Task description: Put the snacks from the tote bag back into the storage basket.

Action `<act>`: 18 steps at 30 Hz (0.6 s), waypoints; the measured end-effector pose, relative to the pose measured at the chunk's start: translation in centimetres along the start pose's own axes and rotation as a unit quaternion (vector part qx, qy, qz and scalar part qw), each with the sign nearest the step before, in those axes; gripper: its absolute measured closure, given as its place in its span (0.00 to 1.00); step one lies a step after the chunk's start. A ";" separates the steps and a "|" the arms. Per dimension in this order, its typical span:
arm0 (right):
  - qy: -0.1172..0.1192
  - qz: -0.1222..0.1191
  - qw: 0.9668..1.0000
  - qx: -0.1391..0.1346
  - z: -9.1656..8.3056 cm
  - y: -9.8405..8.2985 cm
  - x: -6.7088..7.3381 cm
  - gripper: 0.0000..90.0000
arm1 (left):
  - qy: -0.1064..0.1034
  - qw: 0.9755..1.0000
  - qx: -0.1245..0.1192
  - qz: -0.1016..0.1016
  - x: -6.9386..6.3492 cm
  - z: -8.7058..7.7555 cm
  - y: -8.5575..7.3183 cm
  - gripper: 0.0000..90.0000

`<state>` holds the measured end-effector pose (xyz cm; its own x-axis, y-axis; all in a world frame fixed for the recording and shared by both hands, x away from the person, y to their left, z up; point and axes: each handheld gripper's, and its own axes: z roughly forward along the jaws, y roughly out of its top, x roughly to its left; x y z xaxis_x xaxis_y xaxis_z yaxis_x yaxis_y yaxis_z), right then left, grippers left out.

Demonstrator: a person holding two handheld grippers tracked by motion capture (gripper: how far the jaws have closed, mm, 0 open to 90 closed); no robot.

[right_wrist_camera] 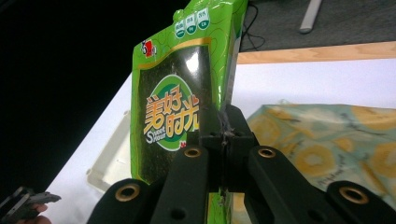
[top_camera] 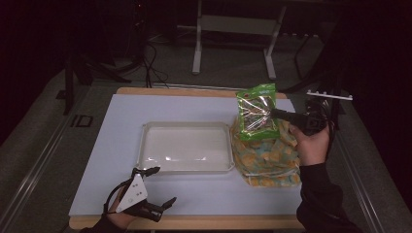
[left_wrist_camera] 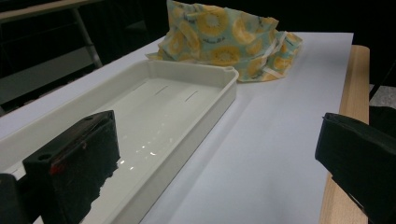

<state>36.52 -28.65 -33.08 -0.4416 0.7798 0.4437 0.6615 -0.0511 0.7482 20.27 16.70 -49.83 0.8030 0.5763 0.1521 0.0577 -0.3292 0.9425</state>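
The right gripper (top_camera: pixel 279 114) pinches the green snack packet (top_camera: pixel 256 111) by its edge, lifted above the patterned cloth bag (top_camera: pixel 266 158), just right of the white tray (top_camera: pixel 184 147). Placing it (probably in the tray) remains. The left gripper (top_camera: pixel 154 187) rests near the tray's front rim, jaws wide, leaving the tray's interior free.

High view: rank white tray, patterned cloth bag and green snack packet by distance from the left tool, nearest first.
From the left tool, at the table's near-left:
1. White tray, just beyond it, mid-table.
2. Patterned cloth bag, right of the tray.
3. Green snack packet, held up above the bag, far right.
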 end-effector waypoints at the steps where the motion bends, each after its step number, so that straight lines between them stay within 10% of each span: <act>1: 0.002 -0.002 1.000 0.001 0.3 0.0 0.2 0.99 | 0.000 1.000 0.000 0.000 0.0 0.0 0.0 0.00; 18: 0.030 -0.009 0.999 0.012 4.2 -0.3 3.0 0.99 | 0.003 1.000 -0.002 0.004 -0.1 -0.1 0.2 0.00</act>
<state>37.58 -23.67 -34.04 -0.4889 0.7414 0.4598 0.6675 -0.0215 0.7443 20.13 16.68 -49.65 0.8000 0.5777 0.1619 0.0490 -0.3319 0.9420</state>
